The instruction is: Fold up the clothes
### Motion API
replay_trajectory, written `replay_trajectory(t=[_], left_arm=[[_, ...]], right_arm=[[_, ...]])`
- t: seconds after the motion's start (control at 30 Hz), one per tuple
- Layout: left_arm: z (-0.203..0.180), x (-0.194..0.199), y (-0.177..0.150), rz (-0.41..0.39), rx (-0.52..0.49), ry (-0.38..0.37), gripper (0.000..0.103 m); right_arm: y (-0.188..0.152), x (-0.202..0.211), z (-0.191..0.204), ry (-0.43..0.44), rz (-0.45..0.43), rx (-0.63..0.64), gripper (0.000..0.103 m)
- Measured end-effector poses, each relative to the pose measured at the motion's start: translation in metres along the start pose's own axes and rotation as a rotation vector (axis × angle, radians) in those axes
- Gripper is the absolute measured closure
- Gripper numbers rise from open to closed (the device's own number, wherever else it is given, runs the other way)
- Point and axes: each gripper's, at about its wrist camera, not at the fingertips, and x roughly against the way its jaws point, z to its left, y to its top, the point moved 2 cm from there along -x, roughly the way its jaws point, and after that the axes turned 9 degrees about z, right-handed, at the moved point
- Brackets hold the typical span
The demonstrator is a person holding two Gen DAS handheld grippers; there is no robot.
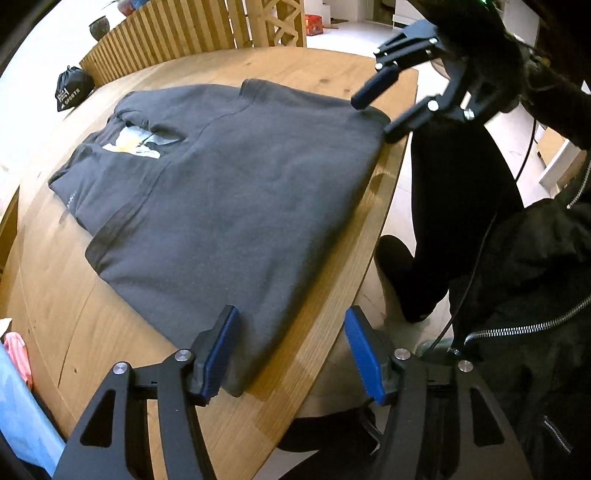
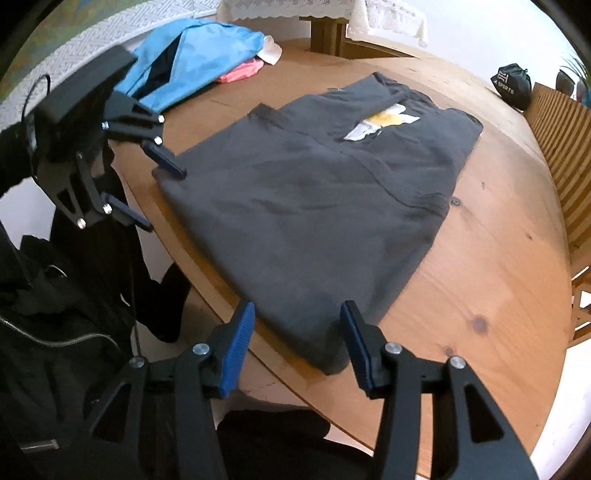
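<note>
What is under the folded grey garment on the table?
The grey garment lies on the wooden table, bare wood showing around it. A white and yellow print peeks from its folds. Anything beneath the cloth is covered.

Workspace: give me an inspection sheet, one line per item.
Surface: round wooden table, bare around the garment.
Job's things: grey sweatshirt folded flat, near corners at the table edge.
Clutter: blue bag with pink cloth at one side; black sports bag opposite.
Grippers: left gripper and right gripper, jaws open, each over a near corner, pads not pressing.
Cables: black cable along the person's jacket.
Surroundings: slatted wooden bench; lace-covered table.
</note>
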Motion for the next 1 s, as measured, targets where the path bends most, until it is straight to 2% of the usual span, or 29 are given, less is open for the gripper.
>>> replay_trajectory(t=[0.2, 0.3, 0.5, 0.57, 0.6, 0.67, 0.73, 0.8, 0.93, 1.0], left_arm=[[0.011, 0.01, 0.001, -0.014, 0.042, -0.025, 0.049], [0.017, 0.003, 0.002, 0.015, 0.016, 0.003, 0.05], [0.027, -0.005, 0.005, 0.033, -0.012, -0.003, 0.065], [0.029, -0.007, 0.007, 0.016, -0.039, 0.003, 0.076], [0.029, -0.006, 0.007, 0.007, -0.039, 0.008, 0.08], [0.029, -0.005, 0.008, -0.011, -0.038, 0.016, 0.092], [0.033, -0.003, 0.01, -0.03, -0.006, -0.01, 0.093], [0.037, 0.0, 0.012, -0.051, 0.016, -0.026, 0.094], [0.045, 0.026, 0.02, -0.137, 0.03, -0.006, 0.094], [0.063, 0.044, 0.03, -0.188, 0.053, 0.019, 0.094]], right_arm=[[-0.004, -0.001, -0.001, 0.002, 0.016, 0.026, 0.055], [-0.005, -0.009, 0.002, -0.024, 0.042, 0.057, 0.055], [-0.003, -0.012, 0.001, -0.036, 0.05, 0.059, 0.055], [-0.003, -0.012, 0.002, -0.038, 0.047, 0.058, 0.056], [-0.003, -0.012, 0.001, -0.038, 0.049, 0.052, 0.058], [-0.001, -0.011, -0.001, -0.054, 0.05, 0.042, 0.078], [0.005, -0.009, -0.005, -0.032, 0.046, 0.012, 0.087], [0.011, -0.004, -0.007, -0.041, 0.044, 0.01, 0.089], [0.032, 0.022, -0.018, -0.076, -0.021, -0.005, 0.089], [0.051, 0.039, -0.034, -0.095, -0.065, -0.03, 0.091]])
